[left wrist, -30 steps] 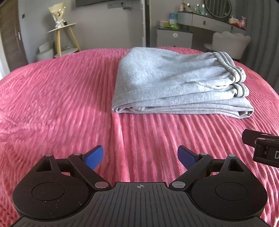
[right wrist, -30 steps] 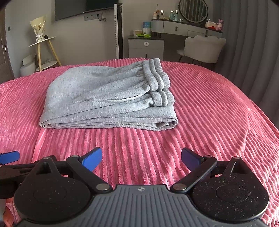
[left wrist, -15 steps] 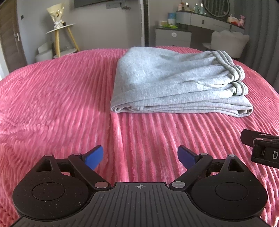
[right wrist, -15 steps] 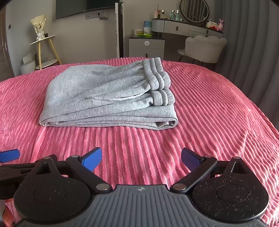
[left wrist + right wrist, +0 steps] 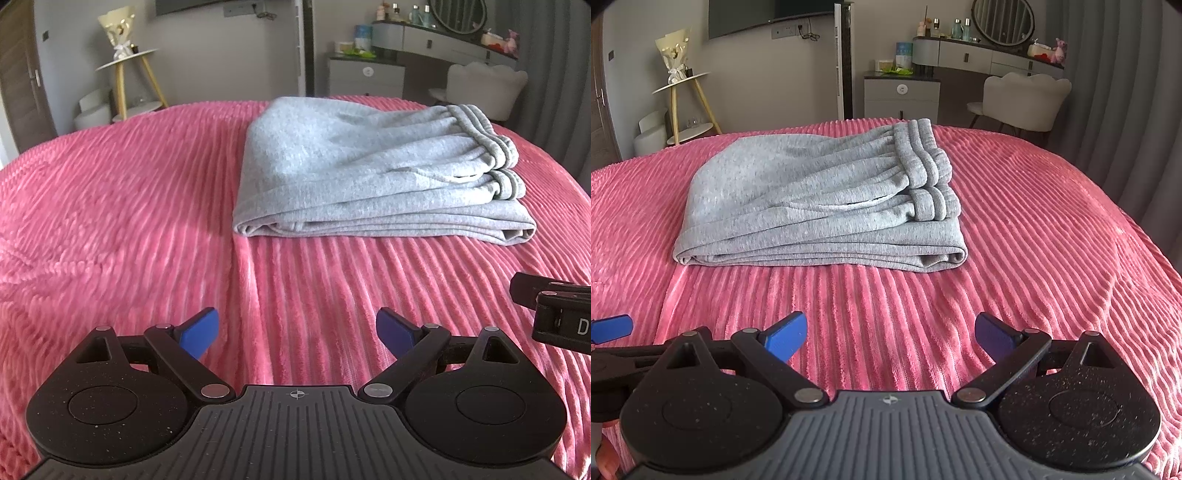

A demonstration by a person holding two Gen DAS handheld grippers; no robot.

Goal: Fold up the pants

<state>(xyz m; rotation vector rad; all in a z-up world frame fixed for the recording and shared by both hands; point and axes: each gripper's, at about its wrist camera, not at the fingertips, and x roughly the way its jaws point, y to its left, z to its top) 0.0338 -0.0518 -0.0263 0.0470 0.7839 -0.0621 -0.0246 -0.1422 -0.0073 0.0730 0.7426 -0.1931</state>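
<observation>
Grey pants (image 5: 369,173) lie folded in a stack on the pink ribbed bedspread (image 5: 110,221), waistband at the right end. They also show in the right wrist view (image 5: 820,206). My left gripper (image 5: 297,332) is open and empty, held over the bedspread well short of the pants. My right gripper (image 5: 890,338) is open and empty too, just as far from the pants. The right gripper's body shows at the right edge of the left wrist view (image 5: 554,310).
The pink bedspread (image 5: 1052,240) spreads all around the pants. Beyond the bed stand a small round side table (image 5: 125,70), a white chair (image 5: 1023,99), a dresser (image 5: 901,96) and grey curtains (image 5: 1126,92).
Both grippers have drifted slightly; the pants sit a touch lower in the right wrist view. Nothing was taken hold of or let go.
</observation>
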